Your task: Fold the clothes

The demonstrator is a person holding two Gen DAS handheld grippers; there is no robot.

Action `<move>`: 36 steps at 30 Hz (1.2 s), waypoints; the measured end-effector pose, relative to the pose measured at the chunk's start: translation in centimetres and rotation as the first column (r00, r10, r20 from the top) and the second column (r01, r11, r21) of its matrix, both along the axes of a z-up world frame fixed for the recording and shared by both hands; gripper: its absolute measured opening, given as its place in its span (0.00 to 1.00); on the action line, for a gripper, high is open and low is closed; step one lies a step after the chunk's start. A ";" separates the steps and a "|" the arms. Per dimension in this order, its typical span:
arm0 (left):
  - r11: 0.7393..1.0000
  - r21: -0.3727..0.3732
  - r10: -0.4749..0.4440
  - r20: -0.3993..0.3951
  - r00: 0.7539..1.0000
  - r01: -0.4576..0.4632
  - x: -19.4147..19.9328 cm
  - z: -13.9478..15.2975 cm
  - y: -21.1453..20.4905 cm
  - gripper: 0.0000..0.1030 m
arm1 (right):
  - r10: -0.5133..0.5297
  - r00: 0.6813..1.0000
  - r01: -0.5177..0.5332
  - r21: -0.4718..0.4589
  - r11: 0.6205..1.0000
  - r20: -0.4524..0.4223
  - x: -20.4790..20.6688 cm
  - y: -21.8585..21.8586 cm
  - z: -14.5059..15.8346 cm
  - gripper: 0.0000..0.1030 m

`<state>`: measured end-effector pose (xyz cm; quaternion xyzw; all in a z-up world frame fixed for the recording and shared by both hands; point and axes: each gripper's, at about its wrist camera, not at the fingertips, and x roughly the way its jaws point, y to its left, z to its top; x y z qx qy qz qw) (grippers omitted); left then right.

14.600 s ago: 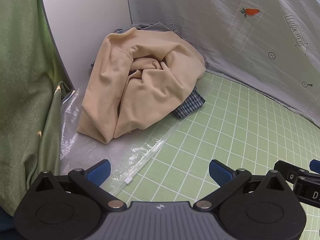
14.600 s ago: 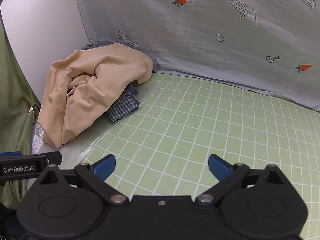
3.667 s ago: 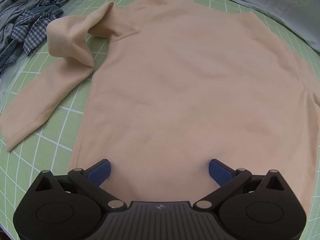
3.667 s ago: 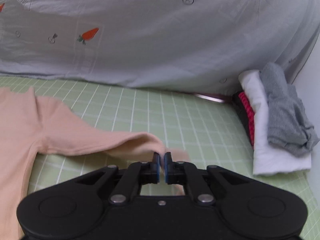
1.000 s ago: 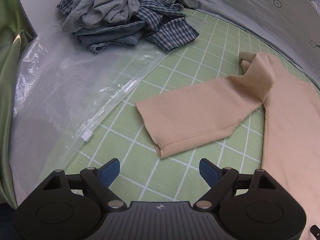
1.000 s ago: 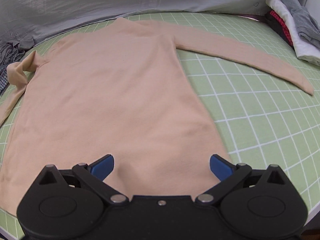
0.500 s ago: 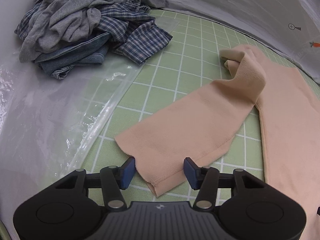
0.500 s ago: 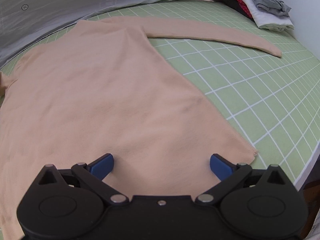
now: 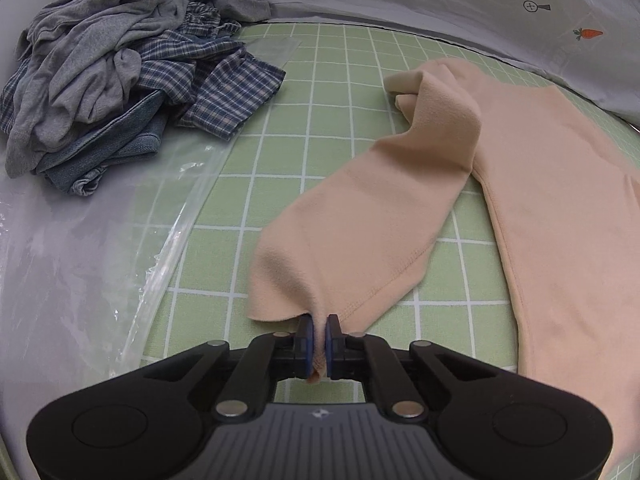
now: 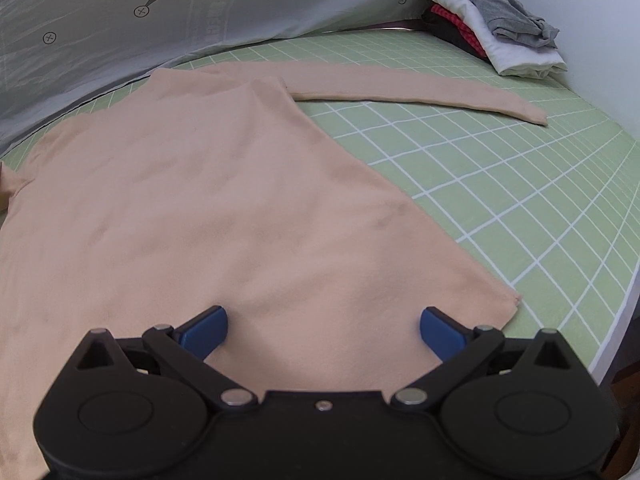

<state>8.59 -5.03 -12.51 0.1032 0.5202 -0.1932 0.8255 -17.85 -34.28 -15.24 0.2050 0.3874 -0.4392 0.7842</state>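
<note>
A peach long-sleeved top [image 10: 208, 200] lies spread flat on the green grid mat [image 10: 500, 184], its right sleeve [image 10: 420, 94] stretched out to the right. In the left wrist view its left sleeve [image 9: 380, 208] lies bent across the mat beside the body [image 9: 560, 200]. My left gripper [image 9: 317, 330] is shut on the cuff of that sleeve, with the cloth pinched between the blue pads. My right gripper [image 10: 322, 328] hangs open just above the lower part of the top near the hem, nothing between its fingers.
A heap of grey, plaid and denim clothes [image 9: 120, 92] lies at the far left on a clear plastic bag [image 9: 80, 260]. A stack of folded clothes [image 10: 496, 36] sits at the far right corner. A grey printed sheet [image 10: 200, 12] backs the mat; the mat's edge [image 10: 616, 320] drops off at right.
My left gripper moved up to the left sleeve's cuff and shut on it. The right gripper drifted over the top's lower part and stayed open.
</note>
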 end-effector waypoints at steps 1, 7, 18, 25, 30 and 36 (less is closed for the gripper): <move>1.000 0.001 0.003 -0.002 1.000 -0.003 0.0 0.1 0.2 0.06 | -0.002 1.000 0.002 -0.005 1.000 0.003 0.0 0.1 0.0 1.00; 0.998 -0.024 0.052 0.037 0.998 -0.052 -1.4 1.9 2.9 0.06 | -0.002 1.000 0.003 -0.027 1.000 0.018 -0.2 0.4 -0.2 1.00; 0.944 -0.139 0.314 0.104 0.944 -0.299 -3.7 5.5 12.1 0.06 | 0.008 1.000 -0.008 -0.019 1.000 0.012 -0.1 0.2 -0.2 1.00; 0.853 -0.289 0.484 0.125 0.866 -0.435 -2.8 9.9 16.2 0.06 | 0.016 1.000 -0.016 -0.009 1.000 0.004 0.0 0.0 -0.1 1.00; 0.854 -0.193 0.498 0.040 0.866 -0.483 -1.8 7.0 16.2 0.06 | 0.031 1.000 -0.031 -0.003 1.000 0.001 0.0 -0.3 -0.1 1.00; 0.859 -0.091 0.492 -0.120 0.862 -0.504 -2.9 3.1 15.1 0.15 | 0.065 0.998 -0.065 0.030 0.997 -0.008 -0.2 -1.0 0.3 1.00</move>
